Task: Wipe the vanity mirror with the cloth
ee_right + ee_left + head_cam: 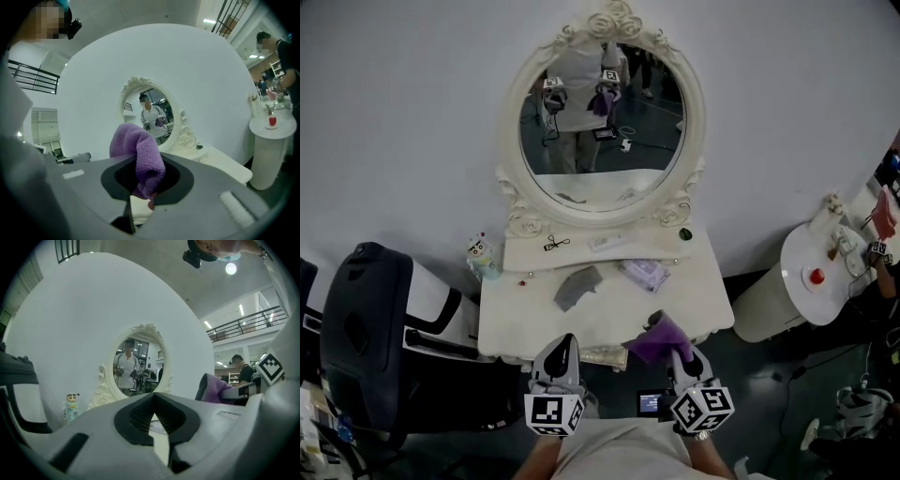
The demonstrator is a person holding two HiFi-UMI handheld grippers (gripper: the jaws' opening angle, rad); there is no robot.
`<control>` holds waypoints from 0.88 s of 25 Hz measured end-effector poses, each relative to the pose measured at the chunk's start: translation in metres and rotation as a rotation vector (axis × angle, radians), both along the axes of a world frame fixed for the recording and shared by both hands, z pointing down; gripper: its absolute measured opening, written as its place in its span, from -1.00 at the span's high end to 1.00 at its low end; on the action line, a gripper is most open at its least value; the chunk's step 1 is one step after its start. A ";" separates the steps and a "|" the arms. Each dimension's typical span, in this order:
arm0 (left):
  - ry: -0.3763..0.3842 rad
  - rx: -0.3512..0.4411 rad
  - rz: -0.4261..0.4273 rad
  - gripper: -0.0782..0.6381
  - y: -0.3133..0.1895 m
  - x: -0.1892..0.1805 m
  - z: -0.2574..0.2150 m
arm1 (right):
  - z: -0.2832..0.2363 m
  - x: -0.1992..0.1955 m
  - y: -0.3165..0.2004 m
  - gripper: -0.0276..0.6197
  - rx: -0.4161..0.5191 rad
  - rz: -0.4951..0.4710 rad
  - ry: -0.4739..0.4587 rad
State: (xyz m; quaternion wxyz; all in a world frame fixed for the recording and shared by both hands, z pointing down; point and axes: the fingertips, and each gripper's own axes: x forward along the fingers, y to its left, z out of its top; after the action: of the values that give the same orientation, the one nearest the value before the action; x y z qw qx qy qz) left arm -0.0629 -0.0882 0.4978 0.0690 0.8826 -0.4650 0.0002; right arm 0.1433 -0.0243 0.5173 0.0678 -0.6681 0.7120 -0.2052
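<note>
Jaws of the grey left gripper are pressed together, empty, at the front edge of the white dressing table. Behind it stands the oval, ornate white-framed vanity mirror. The right gripper clamps a fluffy purple cloth, well apart from the glass.

We can't identify the small items on the bench ledge under the mirror: too small. The cloth hides where the right gripper fingers meet. The chair is cut off at the left edge. The side table clutter is unreadable.
</note>
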 end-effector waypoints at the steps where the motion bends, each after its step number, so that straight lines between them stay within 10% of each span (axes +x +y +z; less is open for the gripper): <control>1: -0.001 0.002 0.014 0.77 -0.015 0.003 -0.002 | -0.003 0.003 -0.015 0.73 0.001 0.015 0.008; 22: -0.020 0.042 0.033 0.77 -0.202 0.038 -0.036 | -0.031 0.077 -0.191 0.73 -0.031 0.162 0.029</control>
State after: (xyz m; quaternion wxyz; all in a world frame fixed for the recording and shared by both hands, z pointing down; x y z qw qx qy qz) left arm -0.0246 -0.2905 0.4618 0.0457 0.8914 -0.4510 0.0006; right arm 0.2201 -0.2154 0.4866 0.0637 -0.7272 0.6534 -0.2004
